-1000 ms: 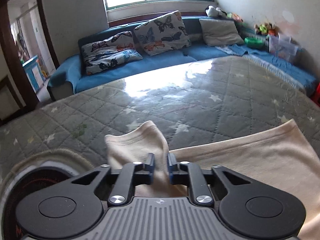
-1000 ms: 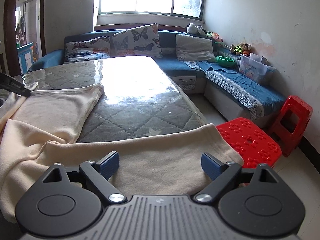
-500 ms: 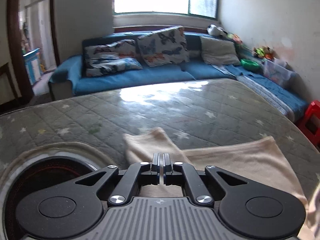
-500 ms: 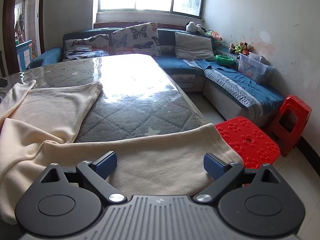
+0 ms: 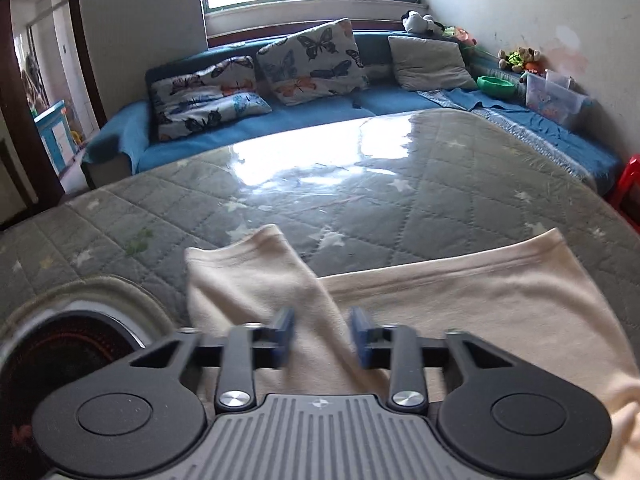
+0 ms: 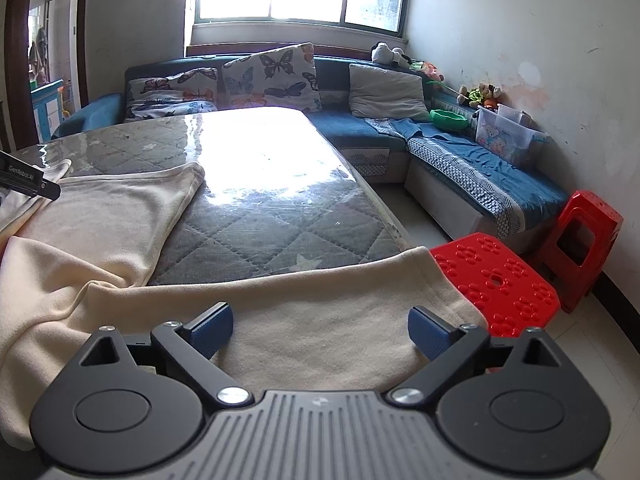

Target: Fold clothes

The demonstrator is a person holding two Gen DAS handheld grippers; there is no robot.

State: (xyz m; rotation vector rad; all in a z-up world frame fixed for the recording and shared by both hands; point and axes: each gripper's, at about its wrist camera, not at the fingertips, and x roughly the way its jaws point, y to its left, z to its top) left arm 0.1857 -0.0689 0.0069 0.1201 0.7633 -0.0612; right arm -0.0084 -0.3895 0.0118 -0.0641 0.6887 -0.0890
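Observation:
A cream garment (image 5: 460, 304) lies spread on the quilted grey table (image 5: 400, 184), with its sleeve (image 5: 248, 268) bunched up at the left. My left gripper (image 5: 322, 336) hovers low over the sleeve's base. Its jaws are opening, and a ridge of the cloth runs between the blue pads (image 5: 285, 336) without being pinched. In the right wrist view the same garment (image 6: 320, 300) drapes over the table's near edge. My right gripper (image 6: 320, 330) stands wide open just above that hem, holding nothing. The left gripper's black side (image 6: 28, 178) shows at the far left.
A round dark burner (image 5: 60, 352) is sunk into the table at the left gripper's near left. A blue corner sofa (image 5: 248, 144) with butterfly cushions runs behind and to the right. Two red plastic stools (image 6: 496, 280) stand on the floor off the table's right edge.
The left jaws, pinched on the sleeve a second ago and fully together half a second ago, now stand apart over the cloth. The right gripper has not moved.

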